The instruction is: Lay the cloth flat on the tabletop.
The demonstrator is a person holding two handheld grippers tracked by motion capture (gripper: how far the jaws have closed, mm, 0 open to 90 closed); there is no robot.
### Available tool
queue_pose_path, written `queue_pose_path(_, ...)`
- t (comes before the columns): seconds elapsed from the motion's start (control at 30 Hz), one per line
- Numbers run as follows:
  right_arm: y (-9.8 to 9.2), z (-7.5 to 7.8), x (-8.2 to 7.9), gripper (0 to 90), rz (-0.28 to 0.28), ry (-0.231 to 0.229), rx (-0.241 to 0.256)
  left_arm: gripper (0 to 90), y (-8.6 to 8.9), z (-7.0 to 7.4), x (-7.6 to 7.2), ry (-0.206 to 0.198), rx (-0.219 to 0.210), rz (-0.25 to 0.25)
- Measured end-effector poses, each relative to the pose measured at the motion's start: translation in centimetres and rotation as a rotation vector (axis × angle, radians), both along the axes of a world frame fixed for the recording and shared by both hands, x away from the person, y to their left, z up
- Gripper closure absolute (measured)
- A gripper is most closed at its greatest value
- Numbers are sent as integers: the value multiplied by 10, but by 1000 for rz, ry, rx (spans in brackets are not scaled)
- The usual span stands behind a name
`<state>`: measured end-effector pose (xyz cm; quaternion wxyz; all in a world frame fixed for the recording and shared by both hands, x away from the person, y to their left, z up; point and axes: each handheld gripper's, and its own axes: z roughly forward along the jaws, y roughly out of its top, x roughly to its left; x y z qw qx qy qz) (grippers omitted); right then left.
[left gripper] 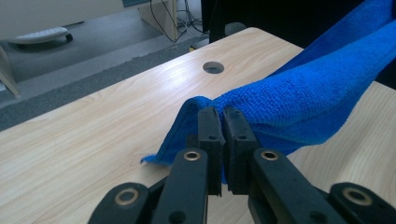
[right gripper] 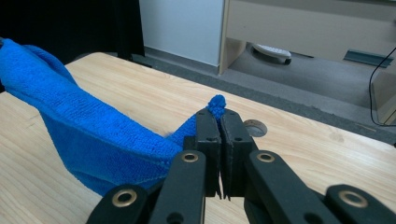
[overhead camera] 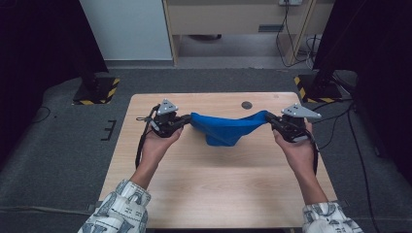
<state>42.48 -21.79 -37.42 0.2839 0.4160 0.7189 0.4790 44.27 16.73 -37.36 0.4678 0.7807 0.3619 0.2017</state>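
Observation:
A blue terry cloth (overhead camera: 226, 128) hangs stretched between my two grippers above the wooden table (overhead camera: 214, 189), sagging in the middle. My left gripper (overhead camera: 186, 121) is shut on the cloth's left corner; in the left gripper view the jaws (left gripper: 222, 116) pinch the cloth (left gripper: 299, 98), which runs off to the upper right. My right gripper (overhead camera: 270, 119) is shut on the opposite corner; in the right gripper view a tuft of cloth (right gripper: 93, 135) pokes out above the closed gripper (right gripper: 218, 117). A hand holds each gripper.
A round cable hole (overhead camera: 247, 105) lies in the table's far part, behind the cloth. Stand bases with yellow-black stripes (overhead camera: 97, 90) sit on the floor off both far corners. Cables trail on the floor at the right.

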Motion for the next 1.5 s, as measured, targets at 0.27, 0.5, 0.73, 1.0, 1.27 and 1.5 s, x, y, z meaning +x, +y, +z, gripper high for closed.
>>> queue_pose_path(0.27,-4,11,-8,879,-8,-26,13,868,0,15,-10,-19,3,-6)
queue_pose_path(0.5,-3,15,-12,879,-11,-38,20,868,1,19,-13,-29,7,-5)
queue_pose_path(0.73,-1,15,-10,879,-9,-43,28,868,5,19,-15,-22,4,1)
queue_pose_path(1.0,-4,23,-28,879,-5,-75,29,868,2,26,-28,-46,4,-20)
queue_pose_path(1.27,-8,24,-29,879,-12,-81,29,867,-1,25,-25,-42,1,-25)
queue_pose_path(1.5,-9,20,-24,879,-16,-67,29,867,-3,23,-20,-34,-3,-24)
